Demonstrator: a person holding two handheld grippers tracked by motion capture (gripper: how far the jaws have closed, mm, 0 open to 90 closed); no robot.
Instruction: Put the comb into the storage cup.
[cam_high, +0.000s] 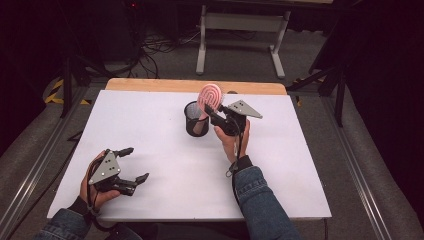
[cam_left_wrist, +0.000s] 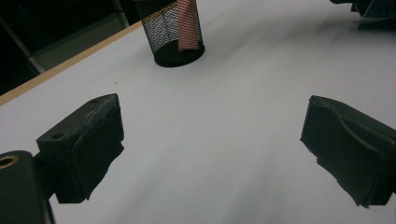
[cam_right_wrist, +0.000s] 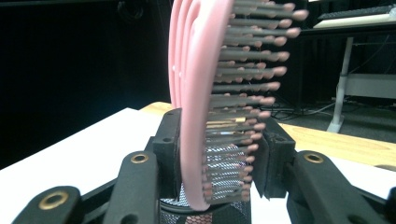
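Near the white table's front left edge, the left gripper rests low in the person's hand, jaws spread wide with bare tabletop between them. Farther in, the right gripper is raised, pinching the pink oval plastic hairbrush by its head; the brush's handle stands inside the black wire-mesh cup at the table's middle.

White table, grey desk frame

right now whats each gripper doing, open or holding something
Left gripper: open, fingers wide apart, holding nothing.
Right gripper: shut on the pink plastic hairbrush, its handle down in the black mesh cup.
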